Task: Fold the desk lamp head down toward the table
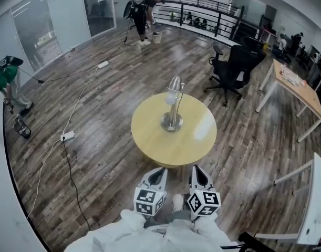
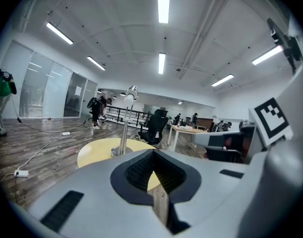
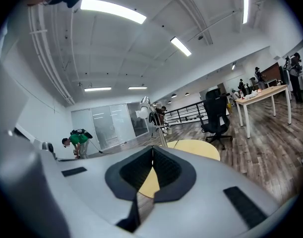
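Note:
A silver desk lamp [image 1: 173, 108] stands upright on a round yellow table [image 1: 149, 135], its head [image 1: 174, 84] raised at the top of the stem. My left gripper [image 1: 161, 170] and right gripper [image 1: 197, 169] are side by side just short of the table's near edge, both shut and holding nothing. In the left gripper view the lamp [image 2: 125, 125] stands ahead and a little left of the shut left gripper [image 2: 152, 155]. The right gripper view shows the lamp [image 3: 150, 119] ahead, above the shut right gripper [image 3: 152, 152].
A black office chair [image 1: 235, 67] stands beyond the table to the right, next to a long wooden desk [image 1: 299, 88]. Cables and power strips [image 1: 68, 136] lie on the wood floor at left. People stand at the far left [image 1: 5, 83] and far back [image 1: 141, 14].

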Demonstrator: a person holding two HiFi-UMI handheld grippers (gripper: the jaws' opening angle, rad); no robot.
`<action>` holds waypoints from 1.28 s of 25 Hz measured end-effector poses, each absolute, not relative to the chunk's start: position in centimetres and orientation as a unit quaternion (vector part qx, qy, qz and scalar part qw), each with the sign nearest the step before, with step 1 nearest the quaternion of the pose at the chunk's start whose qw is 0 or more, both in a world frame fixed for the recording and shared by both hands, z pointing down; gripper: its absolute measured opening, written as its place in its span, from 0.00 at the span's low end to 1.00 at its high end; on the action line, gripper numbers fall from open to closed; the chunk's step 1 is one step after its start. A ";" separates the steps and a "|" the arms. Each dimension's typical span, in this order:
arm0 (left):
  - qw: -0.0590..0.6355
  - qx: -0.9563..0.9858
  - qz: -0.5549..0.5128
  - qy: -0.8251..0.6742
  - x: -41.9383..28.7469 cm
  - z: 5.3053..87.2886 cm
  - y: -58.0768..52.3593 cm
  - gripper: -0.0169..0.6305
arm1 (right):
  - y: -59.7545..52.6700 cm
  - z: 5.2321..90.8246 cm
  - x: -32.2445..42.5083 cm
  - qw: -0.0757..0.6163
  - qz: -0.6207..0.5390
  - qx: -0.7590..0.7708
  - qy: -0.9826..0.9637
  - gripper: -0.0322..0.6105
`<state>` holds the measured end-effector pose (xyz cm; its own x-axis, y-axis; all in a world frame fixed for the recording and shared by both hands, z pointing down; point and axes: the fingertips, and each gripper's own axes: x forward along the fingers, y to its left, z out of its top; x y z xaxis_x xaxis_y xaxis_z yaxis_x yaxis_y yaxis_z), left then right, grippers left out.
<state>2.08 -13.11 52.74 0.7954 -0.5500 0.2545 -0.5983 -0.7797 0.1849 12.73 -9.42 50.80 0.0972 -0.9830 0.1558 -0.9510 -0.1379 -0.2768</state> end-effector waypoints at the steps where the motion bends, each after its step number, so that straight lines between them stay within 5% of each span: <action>1: 0.129 0.938 0.093 -0.309 2.7 52.8 -13.8 0.03 | -10.3 50.8 13.4 0.053 -0.153 -0.735 0.659 0.07; 19: 0.133 0.907 0.076 -0.393 15.4 52.1 -27.5 0.03 | -27.0 50.0 26.9 0.033 -0.141 -0.664 0.734 0.07; 32: 0.149 0.900 0.103 -0.397 16.7 53.7 -31.9 0.03 | -36.6 53.8 25.1 -0.034 -0.127 -0.584 0.801 0.07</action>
